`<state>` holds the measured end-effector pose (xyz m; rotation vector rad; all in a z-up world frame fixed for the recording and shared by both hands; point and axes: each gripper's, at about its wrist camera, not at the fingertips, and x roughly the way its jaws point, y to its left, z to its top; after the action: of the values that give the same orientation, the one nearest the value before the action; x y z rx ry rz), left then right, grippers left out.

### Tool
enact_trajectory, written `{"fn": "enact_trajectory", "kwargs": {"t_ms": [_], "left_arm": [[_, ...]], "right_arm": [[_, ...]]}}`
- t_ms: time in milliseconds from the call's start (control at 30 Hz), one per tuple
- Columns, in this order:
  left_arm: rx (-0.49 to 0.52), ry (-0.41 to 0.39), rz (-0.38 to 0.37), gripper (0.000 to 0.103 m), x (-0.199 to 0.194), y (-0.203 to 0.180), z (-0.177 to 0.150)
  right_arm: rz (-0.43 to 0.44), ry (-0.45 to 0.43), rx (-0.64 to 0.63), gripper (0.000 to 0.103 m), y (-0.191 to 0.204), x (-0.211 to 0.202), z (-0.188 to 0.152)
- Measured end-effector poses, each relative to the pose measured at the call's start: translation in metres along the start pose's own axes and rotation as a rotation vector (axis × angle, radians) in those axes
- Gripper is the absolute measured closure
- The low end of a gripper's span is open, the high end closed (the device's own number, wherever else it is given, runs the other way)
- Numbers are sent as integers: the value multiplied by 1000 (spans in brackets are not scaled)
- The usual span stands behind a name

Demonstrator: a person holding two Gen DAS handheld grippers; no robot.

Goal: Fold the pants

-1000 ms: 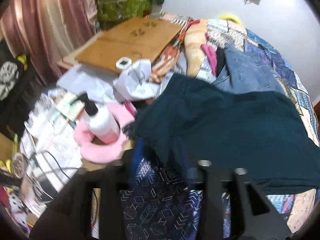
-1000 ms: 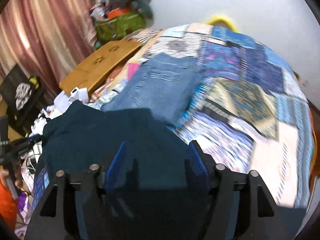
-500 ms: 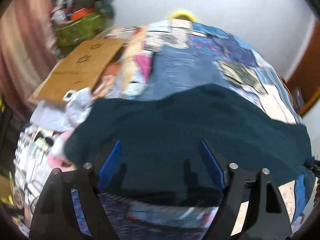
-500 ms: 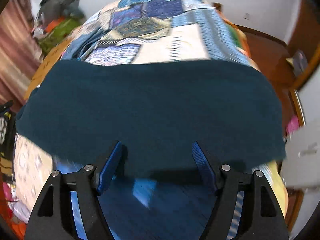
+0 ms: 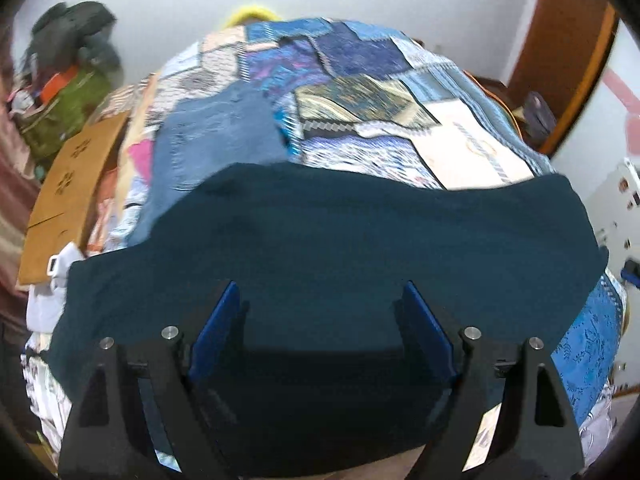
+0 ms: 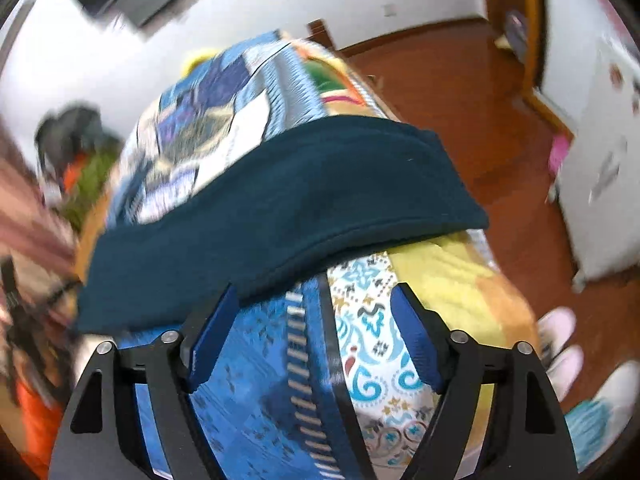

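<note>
The dark teal pants lie spread across the near end of a bed with a patchwork quilt. My left gripper is open and empty, just above the pants' near part. In the right wrist view the pants lie as a folded band across the quilt. My right gripper is open and empty, over the quilt just in front of the pants' near edge, its left finger close to that edge.
Folded blue jeans lie on the bed beyond the pants. A cardboard sheet and a heap of bags lie to the left. Wooden floor, a white cabinet and pink slippers are right of the bed.
Both grippers have let go of the pants and drawn back. The left view swung right from the cluttered side over the bed. The right view swung right toward the bed's edge and floor.
</note>
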<state>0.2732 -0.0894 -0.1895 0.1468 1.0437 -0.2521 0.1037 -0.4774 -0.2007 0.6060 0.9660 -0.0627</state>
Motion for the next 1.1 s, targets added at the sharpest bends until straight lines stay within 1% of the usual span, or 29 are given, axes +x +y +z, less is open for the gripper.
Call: {"fn": "enact_trajectory", "kwargs": {"t_ms": [33, 133, 200, 300, 500, 567, 633, 667, 733, 767, 800, 833, 933, 1100], "left_arm": [[11, 17, -9, 19, 6, -6, 1], [41, 57, -25, 19, 20, -20, 1], [52, 46, -11, 15, 23, -26, 1], [64, 44, -19, 12, 28, -34, 4], [78, 43, -17, 10, 36, -41, 10], [80, 42, -17, 10, 36, -42, 11], [77, 41, -19, 10, 36, -42, 11], [74, 40, -22, 10, 36, -41, 11], [69, 39, -25, 10, 35, -40, 11], [66, 38, -26, 10, 35, -40, 11], [63, 36, -28, 10, 34, -40, 11], [62, 35, -29, 10, 33, -40, 11], [54, 19, -37, 10, 26, -39, 13], [34, -32, -47, 10, 9, -35, 19]], "right_arm": [[14, -2, 36, 25, -3, 5, 3], [19, 9, 122, 25, -13, 20, 5], [13, 25, 171, 25, -21, 32, 5], [18, 29, 234, 25, -35, 43, 7], [12, 14, 314, 25, -60, 52, 18], [7, 3, 337, 28, -65, 53, 22], [2, -6, 360, 42, -70, 57, 28], [-3, -18, 372, 46, -73, 57, 32], [-17, -39, 377, 70, -75, 54, 37], [-25, -48, 361, 74, -74, 51, 39], [-42, -60, 338, 82, -71, 48, 42], [-60, -75, 310, 85, -67, 43, 43], [-91, -143, 232, 88, -55, 26, 46], [-87, -255, 122, 91, -26, -12, 56]]}}
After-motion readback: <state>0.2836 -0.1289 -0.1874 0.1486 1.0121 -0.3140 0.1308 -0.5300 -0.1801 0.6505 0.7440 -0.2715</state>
